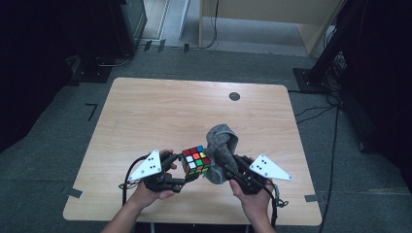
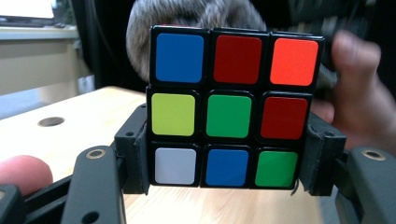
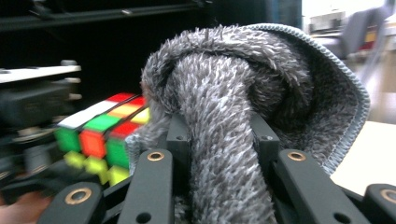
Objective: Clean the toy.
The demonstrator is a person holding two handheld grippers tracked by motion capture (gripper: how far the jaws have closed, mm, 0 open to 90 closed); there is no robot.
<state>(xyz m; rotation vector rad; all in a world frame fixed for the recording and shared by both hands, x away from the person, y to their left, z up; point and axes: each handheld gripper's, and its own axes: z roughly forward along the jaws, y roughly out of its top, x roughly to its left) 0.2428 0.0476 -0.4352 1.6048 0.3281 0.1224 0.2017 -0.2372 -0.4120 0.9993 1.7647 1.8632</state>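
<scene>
Left gripper view: cube (image 2: 224, 112) between tool (image 2: 224, 158) pads.

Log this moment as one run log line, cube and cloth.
left tool: shut on puzzle cube | right tool: shut on grey cloth | cloth beside cube, above table

No text, label, brand, number or sign can be read on any surface; nothing legible is presented near or far.
</scene>
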